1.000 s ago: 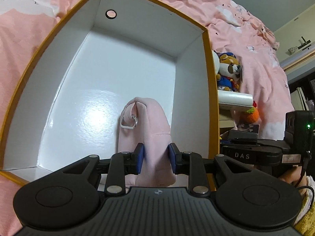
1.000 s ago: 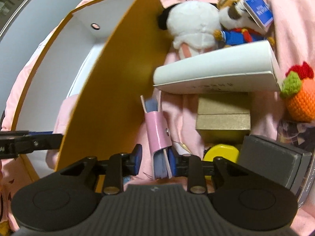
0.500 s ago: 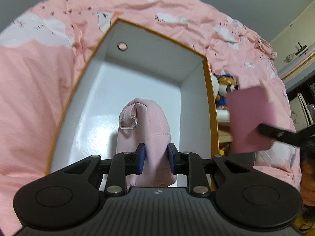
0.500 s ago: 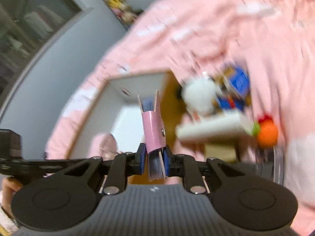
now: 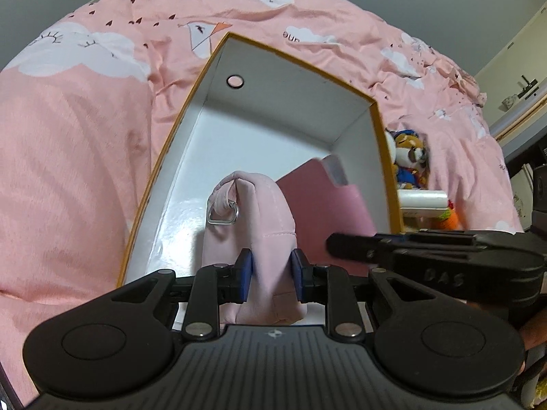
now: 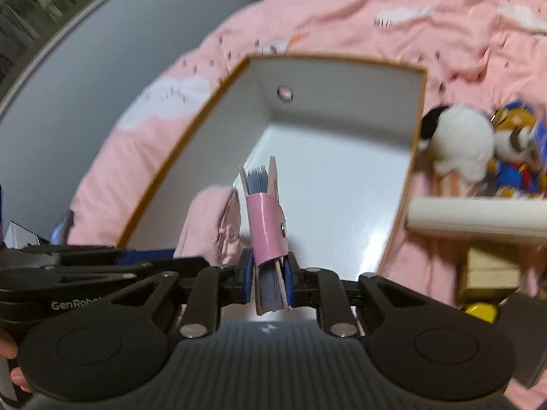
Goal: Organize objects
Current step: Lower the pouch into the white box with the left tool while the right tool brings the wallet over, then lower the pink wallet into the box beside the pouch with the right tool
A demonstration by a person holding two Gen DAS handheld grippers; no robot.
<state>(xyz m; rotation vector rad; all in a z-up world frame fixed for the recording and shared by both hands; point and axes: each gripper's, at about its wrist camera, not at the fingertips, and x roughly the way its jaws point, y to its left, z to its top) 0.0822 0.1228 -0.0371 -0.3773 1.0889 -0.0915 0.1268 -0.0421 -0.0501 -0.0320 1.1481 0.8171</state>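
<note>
Right gripper (image 6: pixel 268 282) clamped on pink notebook (image 6: pixel 266 235), held upright over the box (image 6: pixel 415 130) interior, just right of pink pouch (image 5: pixel 259 225) pinched by left gripper (image 5: pixel 270 278).

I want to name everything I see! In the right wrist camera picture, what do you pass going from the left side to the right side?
Left gripper → pink pouch → pink notebook in the right gripper → white plush → orange plush dog.
</note>
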